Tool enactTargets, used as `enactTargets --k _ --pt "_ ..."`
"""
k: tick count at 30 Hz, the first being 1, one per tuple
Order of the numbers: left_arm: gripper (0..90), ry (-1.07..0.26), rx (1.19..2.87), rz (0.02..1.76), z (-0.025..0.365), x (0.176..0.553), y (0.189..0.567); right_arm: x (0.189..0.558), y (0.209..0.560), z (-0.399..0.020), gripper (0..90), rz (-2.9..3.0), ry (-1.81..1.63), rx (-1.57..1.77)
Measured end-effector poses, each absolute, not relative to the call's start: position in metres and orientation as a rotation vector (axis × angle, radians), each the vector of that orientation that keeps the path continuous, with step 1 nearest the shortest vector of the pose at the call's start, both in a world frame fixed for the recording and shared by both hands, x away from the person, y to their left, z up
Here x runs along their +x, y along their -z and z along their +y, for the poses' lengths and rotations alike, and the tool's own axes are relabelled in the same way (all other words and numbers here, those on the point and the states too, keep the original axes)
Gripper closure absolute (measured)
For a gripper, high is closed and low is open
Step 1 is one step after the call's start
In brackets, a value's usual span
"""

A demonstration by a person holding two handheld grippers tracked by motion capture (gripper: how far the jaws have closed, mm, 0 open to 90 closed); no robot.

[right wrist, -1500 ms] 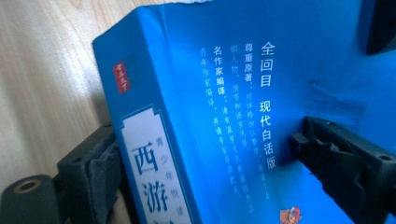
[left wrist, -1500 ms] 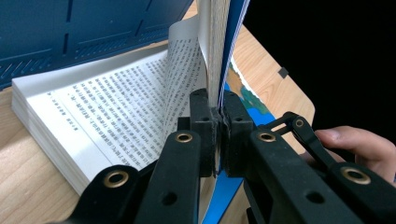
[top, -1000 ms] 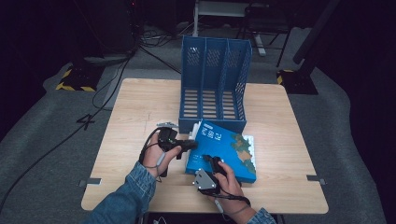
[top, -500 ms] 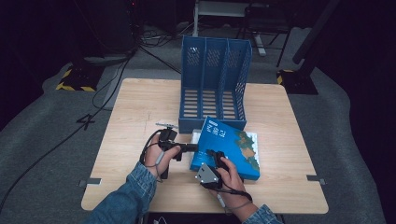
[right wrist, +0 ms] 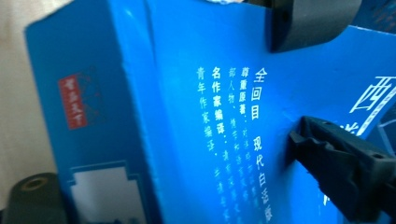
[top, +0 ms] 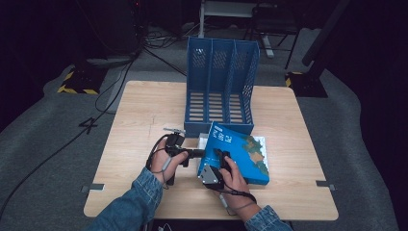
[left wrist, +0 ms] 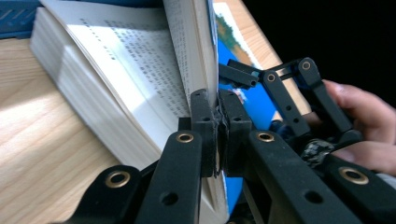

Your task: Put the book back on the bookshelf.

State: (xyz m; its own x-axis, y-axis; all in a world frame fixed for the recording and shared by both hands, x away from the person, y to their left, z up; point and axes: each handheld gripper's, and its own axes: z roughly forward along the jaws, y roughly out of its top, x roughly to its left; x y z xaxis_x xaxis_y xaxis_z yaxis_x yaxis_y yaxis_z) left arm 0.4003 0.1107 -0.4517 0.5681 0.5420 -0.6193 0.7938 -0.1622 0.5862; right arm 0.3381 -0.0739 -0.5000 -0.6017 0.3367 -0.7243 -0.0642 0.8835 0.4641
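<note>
At centre frame, before the file rack (top: 221, 86), your left gripper (left wrist: 217, 126) is clamped on the blue book's (top: 238, 154) cover and pages — tilting it up. Your right gripper (top: 216, 168) straddles the spine — jaws spread, likely steadying it for racking.

Thick blue book (top: 239, 152), cover lifted

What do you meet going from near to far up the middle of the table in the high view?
The right hand on the right gripper → the blue book, tilted up off the table → the blue three-slot file rack → the bare far edge of the wooden table.
</note>
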Motion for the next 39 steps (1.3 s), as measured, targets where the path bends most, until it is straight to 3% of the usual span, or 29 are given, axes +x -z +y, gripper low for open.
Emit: enactTargets --k 6,8,9,13,17,22,32,39 --pt "79.3 0.247 1.897 1.092 0.111 0.399 0.454 0.333 0.496 -0.072 34.5 2.179 -0.510 0.143" --pt "74.2 0.193 1.915 1.070 0.110 0.396 0.457 0.330 0.492 -0.073 46.4 2.181 -0.500 0.125" --pt "71.4 0.251 1.890 1.071 0.112 0.395 0.456 0.329 0.490 -0.073 52.9 2.197 -0.499 0.117" --pt "56.6 0.201 1.858 1.009 0.115 0.390 0.453 0.330 0.481 -0.077 57.7 2.225 -0.512 0.114" --pt "46.5 0.072 1.838 0.953 0.127 0.389 0.448 0.332 0.468 -0.084 59.8 2.244 -0.561 0.137" --pt "44.6 -0.096 1.878 1.013 0.151 0.396 0.455 0.338 0.444 -0.097 60.5 2.282 -0.659 0.211" --pt "44.6 -0.244 1.993 1.139 0.178 0.410 0.478 0.348 0.391 -0.121 61.2 2.363 -0.842 0.411" --pt "44.6 -0.270 2.039 1.202 0.189 0.418 0.491 0.351 0.365 -0.138 61.4 2.372 -0.948 0.500"
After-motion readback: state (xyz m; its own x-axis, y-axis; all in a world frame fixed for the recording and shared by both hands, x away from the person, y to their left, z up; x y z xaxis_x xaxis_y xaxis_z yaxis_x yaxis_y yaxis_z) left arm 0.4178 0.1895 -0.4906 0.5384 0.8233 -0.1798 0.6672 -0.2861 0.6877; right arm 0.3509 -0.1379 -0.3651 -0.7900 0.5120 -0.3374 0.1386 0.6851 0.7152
